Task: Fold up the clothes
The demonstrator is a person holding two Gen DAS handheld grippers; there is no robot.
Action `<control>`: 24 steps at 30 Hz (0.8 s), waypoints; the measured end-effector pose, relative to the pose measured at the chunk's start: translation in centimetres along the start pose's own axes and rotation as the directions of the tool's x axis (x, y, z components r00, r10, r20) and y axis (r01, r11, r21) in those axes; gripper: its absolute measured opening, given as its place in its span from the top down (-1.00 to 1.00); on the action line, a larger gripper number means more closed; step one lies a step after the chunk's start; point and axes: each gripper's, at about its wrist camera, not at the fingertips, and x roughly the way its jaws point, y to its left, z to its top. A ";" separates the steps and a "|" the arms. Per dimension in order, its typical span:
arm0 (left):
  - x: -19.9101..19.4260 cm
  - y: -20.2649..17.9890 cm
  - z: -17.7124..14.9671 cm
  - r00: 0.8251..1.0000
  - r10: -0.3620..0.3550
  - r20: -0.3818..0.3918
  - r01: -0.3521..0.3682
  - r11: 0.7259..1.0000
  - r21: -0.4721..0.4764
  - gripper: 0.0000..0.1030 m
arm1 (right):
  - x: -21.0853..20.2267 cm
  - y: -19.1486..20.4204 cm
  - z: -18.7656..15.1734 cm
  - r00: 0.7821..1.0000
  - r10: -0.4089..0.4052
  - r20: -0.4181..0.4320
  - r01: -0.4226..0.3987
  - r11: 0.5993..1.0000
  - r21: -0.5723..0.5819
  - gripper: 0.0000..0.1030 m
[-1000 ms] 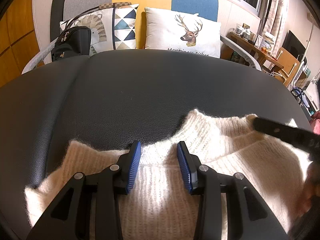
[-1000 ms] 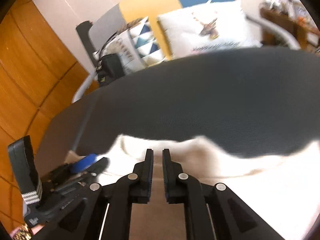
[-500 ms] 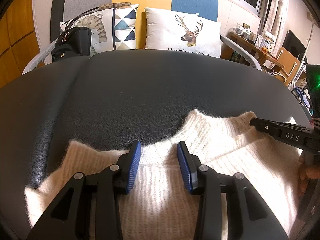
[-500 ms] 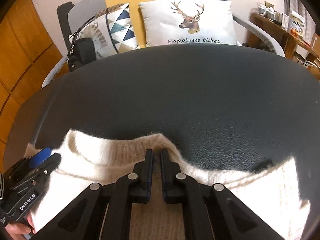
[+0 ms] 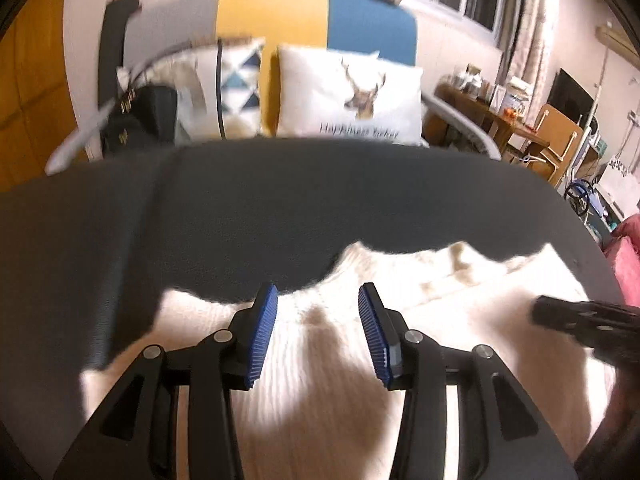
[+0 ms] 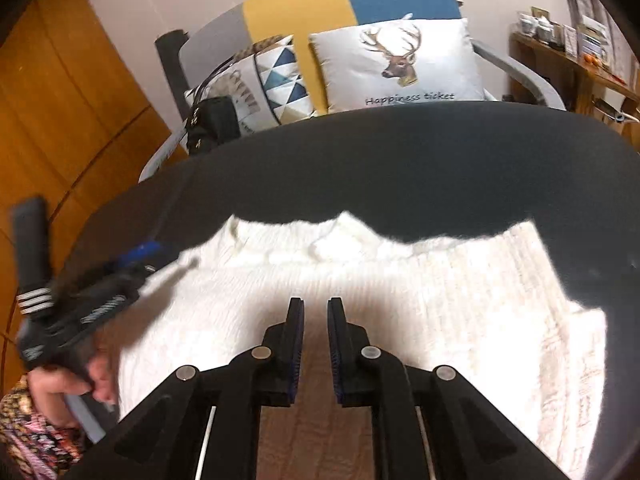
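left hand-held gripper (image 5: 318, 334) wide open, right hand-held gripper (image 6: 315, 342) narrowly parted, above sweater (image 6: 400, 280)

We note: sweater (image 6: 360, 280), cream rib knit, fuzzy nap along edge at 12 o'clock. Work surface (image 6: 400, 168), dark grey, matt, fine leather-like grain. Left gripper (image 5: 316, 328): matt black plastic body, ridged blue pads (image 5: 262, 336), bright metal pins. Right gripper (image 6: 315, 332): same matt black plastic w/ metal pins. Wall panel (image 6: 60, 100) at 9 o'clock: smooth orange wood.

Warm indoor light, blown-out glare on sweater (image 6: 360, 280), motion blur, fisheye-bent edges, dark corners
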 end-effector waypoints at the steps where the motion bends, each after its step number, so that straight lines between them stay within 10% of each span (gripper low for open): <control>1: -0.9 -0.5 -0.2 1.000 0.000 0.014 0.000 1.000 0.017 0.12 | 1.1 0.2 0.4 1.000 0.021 -0.014 -0.021 1.000 -0.001 0.79; 7: 1.0 -3.7 -3.0 0.991 0.130 -0.013 -0.124 0.967 0.222 0.12 | 4.4 1.1 0.8 0.995 -0.056 -0.076 0.053 0.998 -0.047 0.79; 12: 2.7 -2.3 -3.0 0.987 0.155 -0.038 -0.148 0.978 0.145 -0.25 | 5.9 0.5 1.5 0.992 -0.123 -0.027 0.122 0.991 -0.050 0.84; 18: 2.7 -1.5 -3.1 0.992 0.113 -0.047 -0.108 0.989 0.101 -0.31 | 0.3 -1.9 1.3 0.994 0.019 0.108 -0.025 0.998 0.061 0.71; 24: 2.6 -1.7 -3.4 0.992 0.117 -0.044 -0.112 0.988 0.103 -0.32 | -1.8 -6.1 0.8 0.990 -0.142 0.024 0.139 0.986 0.096 0.67</control>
